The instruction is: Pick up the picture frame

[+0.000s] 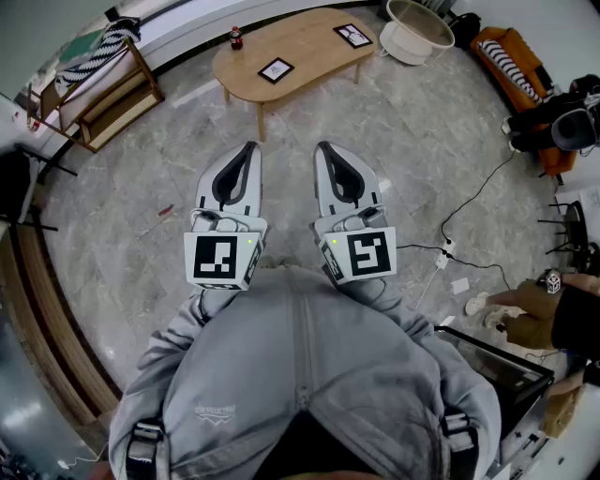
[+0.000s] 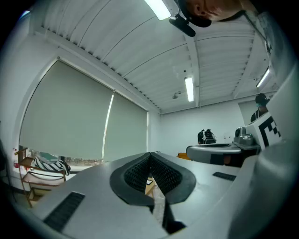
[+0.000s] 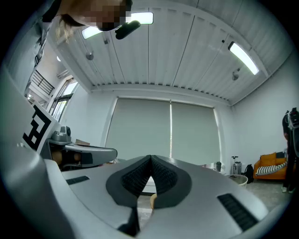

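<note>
Two small black picture frames lie flat on a light wooden coffee table (image 1: 309, 42) far ahead: one (image 1: 276, 69) near its front left, the other (image 1: 352, 35) toward its right end. My left gripper (image 1: 250, 147) and right gripper (image 1: 322, 147) are held side by side over the marble floor, well short of the table, both pointing level toward it. Both are shut with nothing between the jaws. In the left gripper view the left gripper (image 2: 150, 155) has its ribbed pads pressed together at the tips. The right gripper (image 3: 150, 158) looks the same in the right gripper view.
A dark bottle (image 1: 236, 37) stands at the table's left end. A wooden rack (image 1: 108, 89) with a striped cushion sits at far left, a white round basket (image 1: 415, 28) at far right, an orange sofa (image 1: 511, 56) beyond. A black cable and power strip (image 1: 447, 251) lie on the floor at right.
</note>
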